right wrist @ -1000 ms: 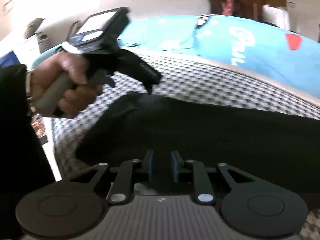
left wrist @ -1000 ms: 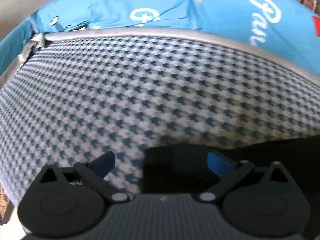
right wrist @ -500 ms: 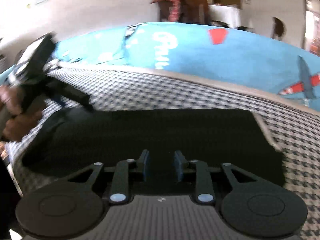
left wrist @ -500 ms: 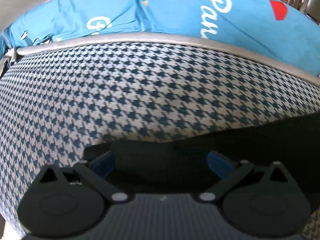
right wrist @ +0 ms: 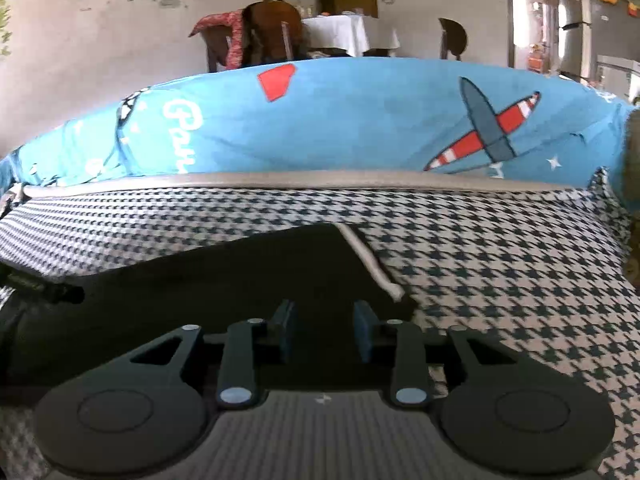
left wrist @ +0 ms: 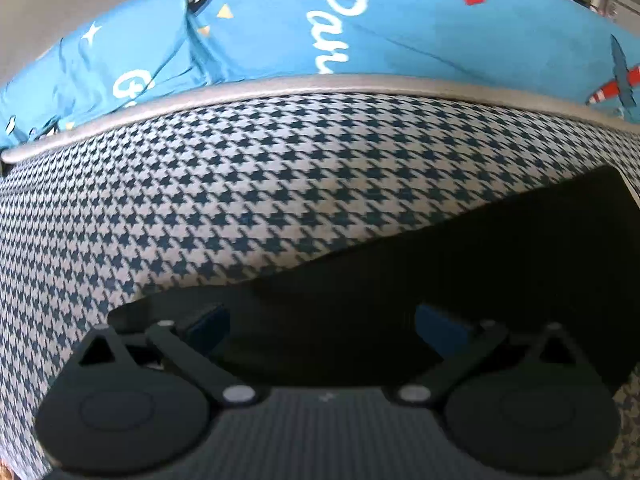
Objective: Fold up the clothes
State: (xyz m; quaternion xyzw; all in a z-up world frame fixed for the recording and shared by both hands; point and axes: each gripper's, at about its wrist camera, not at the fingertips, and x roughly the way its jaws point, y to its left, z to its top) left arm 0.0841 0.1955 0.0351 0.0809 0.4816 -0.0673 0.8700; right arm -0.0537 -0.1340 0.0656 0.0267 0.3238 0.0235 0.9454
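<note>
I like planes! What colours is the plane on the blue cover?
Grey-blue with red-and-white stripes: the plane, clearest in the right wrist view.

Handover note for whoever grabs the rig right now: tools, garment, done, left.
Left tool: open, jaws wide, low over the near left edge of the black garment, nothing gripped.
Right tool: partly open, black fabric between the pads; cannot tell whether it is pinched.
Garment lies spread flat on the houndstooth sheet, its pale band at the right end; blue cover behind it.
Done: laid out flat.
Left: no fold visible yet; probably grip both near corners and fold away from you.
</note>
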